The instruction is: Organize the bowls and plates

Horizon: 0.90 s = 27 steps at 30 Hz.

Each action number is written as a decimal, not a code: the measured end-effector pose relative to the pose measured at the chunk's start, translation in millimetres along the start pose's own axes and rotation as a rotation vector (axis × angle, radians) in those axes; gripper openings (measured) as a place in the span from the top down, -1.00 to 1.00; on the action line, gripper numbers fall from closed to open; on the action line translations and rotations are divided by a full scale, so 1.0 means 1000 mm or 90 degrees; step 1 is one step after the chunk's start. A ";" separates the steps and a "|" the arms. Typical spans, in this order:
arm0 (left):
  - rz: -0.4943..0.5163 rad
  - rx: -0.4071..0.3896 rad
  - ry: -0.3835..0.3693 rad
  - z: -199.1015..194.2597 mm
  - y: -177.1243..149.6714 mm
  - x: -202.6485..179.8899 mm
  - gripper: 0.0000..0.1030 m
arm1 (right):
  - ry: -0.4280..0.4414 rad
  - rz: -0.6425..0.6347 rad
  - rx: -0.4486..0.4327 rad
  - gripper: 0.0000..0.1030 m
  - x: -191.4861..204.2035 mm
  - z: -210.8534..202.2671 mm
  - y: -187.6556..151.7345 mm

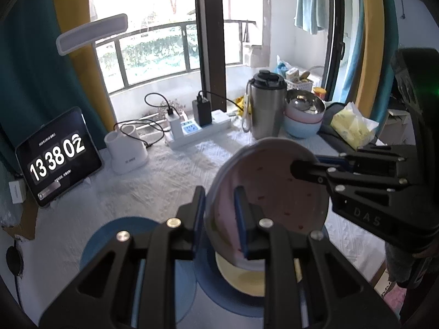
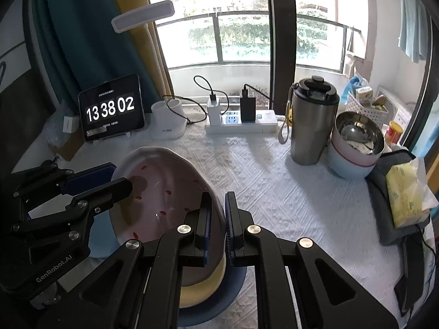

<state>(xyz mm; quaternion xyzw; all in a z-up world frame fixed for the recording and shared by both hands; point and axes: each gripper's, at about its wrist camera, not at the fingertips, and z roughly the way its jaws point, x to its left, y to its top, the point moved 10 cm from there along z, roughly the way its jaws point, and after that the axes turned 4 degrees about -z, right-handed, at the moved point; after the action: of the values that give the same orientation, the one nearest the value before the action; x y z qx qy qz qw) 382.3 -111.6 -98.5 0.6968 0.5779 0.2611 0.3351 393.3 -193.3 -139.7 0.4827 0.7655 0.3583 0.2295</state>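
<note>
Both grippers clamp the pink speckled round plate [image 2: 164,192]: left gripper [image 1: 219,219] and right gripper [image 2: 218,224] on opposite rims, above the yellow plate [image 2: 203,285] on the blue plate [image 1: 115,235], near tabletop edge. Next: level, lower, release.

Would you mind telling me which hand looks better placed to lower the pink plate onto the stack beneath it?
Neither alone: left tongs and right tongs each clamp an opposite rim of the pink plate, tilted above the yellow plate. Lowering with both seems safest.
</note>
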 end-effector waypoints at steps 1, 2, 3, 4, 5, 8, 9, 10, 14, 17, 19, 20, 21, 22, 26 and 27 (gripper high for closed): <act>0.000 0.001 -0.001 0.000 -0.002 -0.001 0.57 | 0.001 0.001 0.002 0.79 0.000 0.000 -0.003; 0.000 0.003 -0.001 0.001 -0.005 -0.001 0.57 | 0.001 0.001 0.003 0.79 0.000 0.000 -0.004; 0.000 0.005 -0.001 0.001 -0.007 -0.002 0.57 | 0.002 0.003 0.005 0.79 0.000 0.001 -0.007; -0.001 0.007 -0.001 0.002 -0.009 -0.002 0.57 | 0.003 0.004 0.007 0.78 0.001 0.002 -0.009; -0.001 0.009 -0.001 0.003 -0.012 -0.003 0.57 | 0.004 0.006 0.009 0.78 0.000 0.002 -0.012; -0.001 0.015 -0.002 0.004 -0.018 -0.004 0.57 | 0.007 0.011 0.015 0.78 0.001 0.005 -0.020; -0.001 0.018 -0.002 0.005 -0.021 -0.004 0.57 | 0.009 0.014 0.017 0.79 0.002 0.006 -0.022; -0.002 0.020 -0.003 0.006 -0.023 -0.004 0.57 | 0.011 0.016 0.020 0.78 0.002 0.008 -0.026; -0.003 0.030 -0.001 0.008 -0.033 -0.003 0.57 | 0.016 0.024 0.031 0.78 0.004 0.012 -0.035; -0.004 0.035 -0.001 0.009 -0.039 -0.003 0.57 | 0.020 0.027 0.037 0.78 0.006 0.014 -0.040; -0.002 0.037 0.000 0.009 -0.042 -0.003 0.57 | 0.023 0.030 0.040 0.78 0.007 0.015 -0.043; -0.002 0.036 -0.001 0.008 -0.042 -0.003 0.57 | 0.024 0.030 0.043 0.78 0.007 0.016 -0.044; 0.000 0.036 0.000 0.008 -0.043 -0.004 0.57 | 0.024 0.031 0.044 0.78 0.007 0.016 -0.045; 0.000 0.036 0.000 0.008 -0.043 -0.003 0.57 | 0.024 0.031 0.045 0.78 0.008 0.017 -0.046; -0.001 0.037 0.000 0.008 -0.044 -0.003 0.57 | 0.025 0.033 0.054 0.78 0.008 0.020 -0.048; -0.003 0.039 0.001 0.008 -0.044 -0.002 0.57 | 0.025 0.033 0.055 0.78 0.008 0.021 -0.048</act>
<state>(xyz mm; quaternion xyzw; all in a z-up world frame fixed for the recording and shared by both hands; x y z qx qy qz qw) 360.2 -110.7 -137.6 0.7050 0.5876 0.2428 0.3141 376.6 -192.7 -190.1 0.5044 0.7720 0.3403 0.1839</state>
